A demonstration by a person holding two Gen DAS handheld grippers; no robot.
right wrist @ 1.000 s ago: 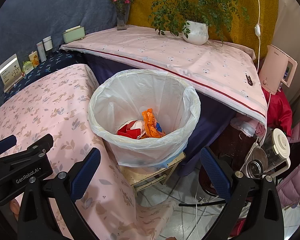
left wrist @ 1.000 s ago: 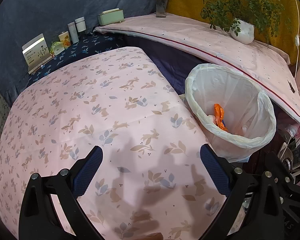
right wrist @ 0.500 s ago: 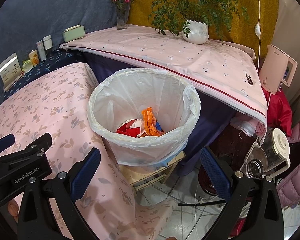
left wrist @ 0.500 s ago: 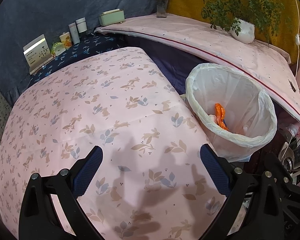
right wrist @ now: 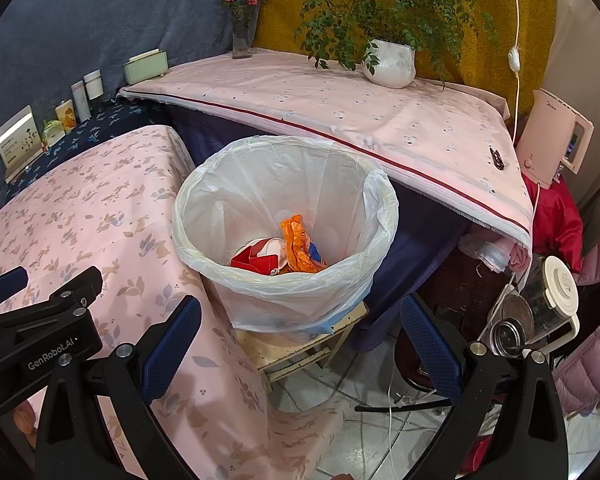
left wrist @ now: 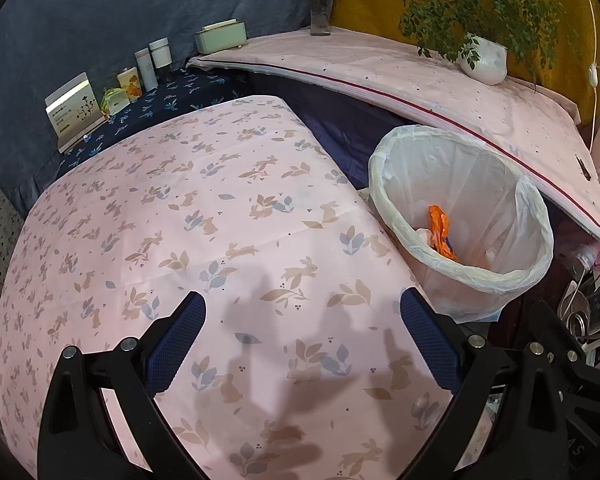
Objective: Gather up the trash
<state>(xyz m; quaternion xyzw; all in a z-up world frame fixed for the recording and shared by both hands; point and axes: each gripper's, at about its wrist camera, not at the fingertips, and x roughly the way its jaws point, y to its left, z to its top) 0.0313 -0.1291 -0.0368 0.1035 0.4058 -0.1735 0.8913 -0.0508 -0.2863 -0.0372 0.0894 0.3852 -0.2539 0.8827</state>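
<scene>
A bin lined with a white plastic bag [right wrist: 284, 216] stands on a low wooden stool beside the pink table. Inside lie an orange wrapper [right wrist: 298, 246] and a red and white carton [right wrist: 260, 254]. The bin also shows in the left wrist view [left wrist: 460, 216] with the orange wrapper [left wrist: 440, 232]. My left gripper [left wrist: 302, 344] is open and empty above the pink rabbit-print tablecloth [left wrist: 204, 216]. My right gripper [right wrist: 300, 344] is open and empty, in front of the bin and above the stool. The left gripper's body shows in the right wrist view [right wrist: 36, 336].
A higher table with a pale pink cloth [right wrist: 340, 112] holds a potted plant [right wrist: 390, 62] and a flower vase [right wrist: 242, 36]. Small boxes and bottles [left wrist: 112, 92] line the blue wall. A pink appliance [right wrist: 552, 144], a glass kettle [right wrist: 540, 304] and cables lie at right on the tiled floor.
Both views have shifted only slightly; the bin sits a touch lower and closer in the right wrist view. Both grippers stay open and empty.
</scene>
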